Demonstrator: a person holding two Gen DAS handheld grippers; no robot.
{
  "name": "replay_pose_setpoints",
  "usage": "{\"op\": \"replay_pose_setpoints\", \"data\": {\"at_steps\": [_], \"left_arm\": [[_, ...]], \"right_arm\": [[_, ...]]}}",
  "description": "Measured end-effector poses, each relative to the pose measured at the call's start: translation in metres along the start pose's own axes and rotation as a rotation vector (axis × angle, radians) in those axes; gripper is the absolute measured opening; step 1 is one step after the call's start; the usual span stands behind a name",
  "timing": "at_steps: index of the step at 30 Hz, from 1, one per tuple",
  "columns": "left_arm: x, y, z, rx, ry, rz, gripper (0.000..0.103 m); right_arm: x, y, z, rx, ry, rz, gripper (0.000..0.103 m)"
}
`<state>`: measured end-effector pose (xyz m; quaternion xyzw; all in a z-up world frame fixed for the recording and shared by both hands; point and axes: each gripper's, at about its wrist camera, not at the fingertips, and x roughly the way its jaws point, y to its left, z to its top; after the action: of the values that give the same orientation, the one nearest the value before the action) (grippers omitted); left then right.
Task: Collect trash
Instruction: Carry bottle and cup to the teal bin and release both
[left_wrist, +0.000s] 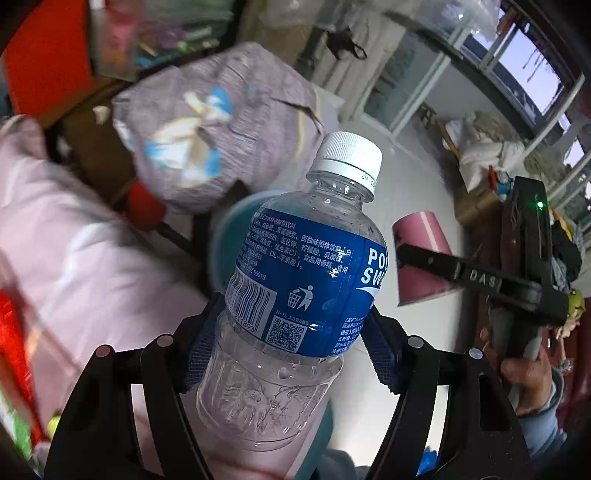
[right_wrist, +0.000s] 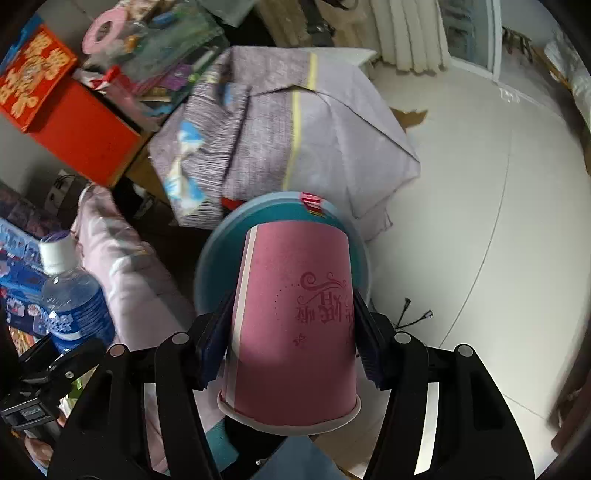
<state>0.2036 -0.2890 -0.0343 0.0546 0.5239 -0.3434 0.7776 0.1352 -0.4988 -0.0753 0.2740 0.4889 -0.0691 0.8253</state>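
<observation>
My left gripper (left_wrist: 288, 332) is shut on an empty clear plastic bottle (left_wrist: 295, 288) with a blue label and white cap, held in the air. The bottle also shows in the right wrist view (right_wrist: 74, 299) at the left. My right gripper (right_wrist: 290, 332) is shut on a pink paper cup (right_wrist: 295, 325), held bottom forward. The cup also shows in the left wrist view (left_wrist: 424, 254), with the right gripper (left_wrist: 402, 254) at the right. A round teal bin (right_wrist: 354, 240) lies below and behind the cup; its rim shows behind the bottle in the left wrist view (left_wrist: 225, 229).
A folded grey-purple cloth bundle (right_wrist: 288, 125) lies beyond the bin. A pink quilt (left_wrist: 74, 258) is at the left. Red boxes (right_wrist: 74, 122) and clutter sit at the upper left. White tiled floor (right_wrist: 480, 184) spreads to the right, with small cables (right_wrist: 413, 317).
</observation>
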Motion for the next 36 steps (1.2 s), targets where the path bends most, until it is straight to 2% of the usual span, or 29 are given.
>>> {"op": "replay_pose_setpoints", "data": {"at_steps": [5,8,15,21,27,31,32,33,36], "left_arm": [[0.053,0.001,0.019,-0.006,0.071,-0.034,0.072],[0.079,0.002,0.025,-0.007,0.113,-0.019,0.072],[0.103,0.015,0.025,-0.018,0.162,0.014,0.073],[0.095,0.025,0.018,-0.035,0.156,0.016,0.073],[0.073,0.024,0.012,-0.046,0.108,0.035,0.093],[0.054,0.030,0.004,-0.074,0.075,0.044,0.095],[0.048,0.033,0.001,-0.085,0.068,0.048,0.095],[0.043,0.035,-0.001,-0.094,0.061,0.051,0.095],[0.027,0.042,-0.009,-0.118,0.042,0.057,0.095]], "right_arm": [[0.022,-0.007,0.005,0.008,0.035,-0.026,0.058],[0.033,-0.007,0.009,0.006,0.054,-0.032,0.058],[0.055,0.001,0.010,-0.011,0.092,-0.043,0.058],[0.063,0.006,0.008,-0.019,0.111,-0.046,0.058],[0.067,0.015,0.007,-0.035,0.127,-0.048,0.059],[0.075,0.024,0.004,-0.048,0.151,-0.045,0.061],[0.077,0.027,0.004,-0.052,0.155,-0.051,0.067],[0.078,0.029,0.004,-0.054,0.162,-0.055,0.077],[0.080,0.035,0.005,-0.053,0.167,-0.065,0.078]]}}
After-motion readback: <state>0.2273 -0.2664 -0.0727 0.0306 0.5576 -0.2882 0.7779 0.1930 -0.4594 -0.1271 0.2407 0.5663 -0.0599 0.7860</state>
